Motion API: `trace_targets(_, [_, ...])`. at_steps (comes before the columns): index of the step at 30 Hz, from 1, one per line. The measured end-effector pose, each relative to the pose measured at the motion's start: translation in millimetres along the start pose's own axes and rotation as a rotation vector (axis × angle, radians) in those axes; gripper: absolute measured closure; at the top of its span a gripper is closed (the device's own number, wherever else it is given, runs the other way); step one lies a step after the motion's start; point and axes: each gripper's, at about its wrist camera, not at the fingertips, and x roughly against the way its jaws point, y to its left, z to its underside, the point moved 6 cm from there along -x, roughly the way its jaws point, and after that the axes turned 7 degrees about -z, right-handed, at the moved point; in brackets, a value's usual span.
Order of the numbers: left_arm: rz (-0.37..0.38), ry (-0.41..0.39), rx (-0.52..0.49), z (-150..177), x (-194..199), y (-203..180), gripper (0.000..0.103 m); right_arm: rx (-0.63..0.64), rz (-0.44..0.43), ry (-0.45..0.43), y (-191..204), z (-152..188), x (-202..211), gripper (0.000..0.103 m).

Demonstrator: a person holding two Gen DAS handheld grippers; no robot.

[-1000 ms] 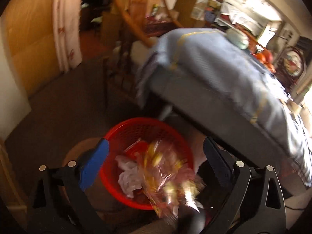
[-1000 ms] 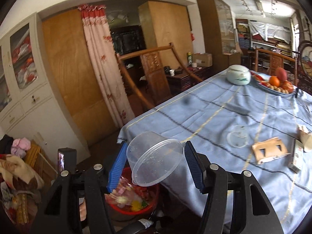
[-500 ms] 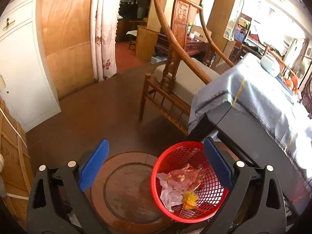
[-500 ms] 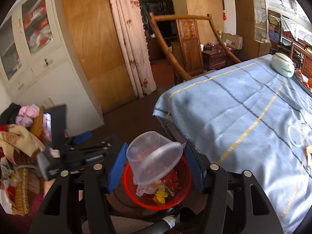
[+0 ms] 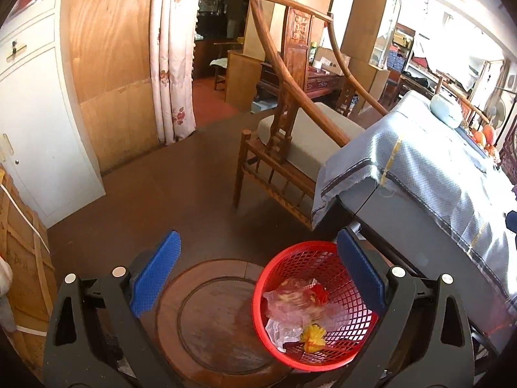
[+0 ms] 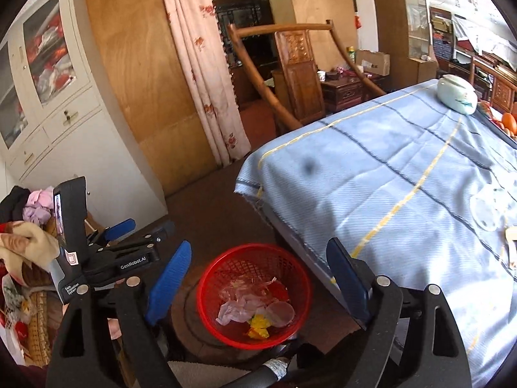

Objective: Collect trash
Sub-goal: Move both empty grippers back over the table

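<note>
A red mesh trash basket stands on a round wooden stool beside the table; it also shows in the right wrist view. It holds crumpled plastic wrappers, a yellow scrap and a clear plastic container. My left gripper is open and empty above the stool and basket. My right gripper is open and empty above the basket. The left gripper's body shows at the left of the right wrist view.
A table with a blue striped cloth stands right of the basket, bearing a clear lid and a pale ceramic pot. A wooden chair is behind the basket. White cabinets and piled cloth are at left.
My right gripper opened and the clear container dropped into the basket. My left gripper, open throughout, let the wrapper fall in and pulled back from the basket.
</note>
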Motion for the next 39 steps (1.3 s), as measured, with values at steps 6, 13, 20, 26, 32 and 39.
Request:
trace_targets(6, [0.014,-0.03,-0.026,-5.6,12.1,-13.3,0.009,-0.003,0.019,-0.054,-7.6,1.9,28.4,0.015])
trace_targets(13, [0.032,-0.073,-0.081,-8.2,31.3,-39.0,0.009,-0.029,0.059,-0.141,-25.0,-1.8,69.6,0.011])
trace_targets(20, [0.067,-0.126,-0.141,-12.1,55.6,-74.7,0.007,-0.057,0.111,-0.253,-47.6,-1.1,125.2,0.006])
trace_targets(26, [0.1,-0.19,-0.215,-10.1,86.6,-113.2,0.007,-0.081,0.184,-0.36,-67.9,9.7,184.4,0.006])
trace_targets(32, [0.147,-0.236,-0.304,-0.3,115.9,-158.5,0.007,-0.132,0.27,-0.468,-98.6,28.7,250.5,0.006])
trace_targets(39, [0.179,-0.25,-0.397,16.5,135.0,-206.1,0.007,-0.221,0.358,-0.574,-141.0,63.5,320.2,0.006])
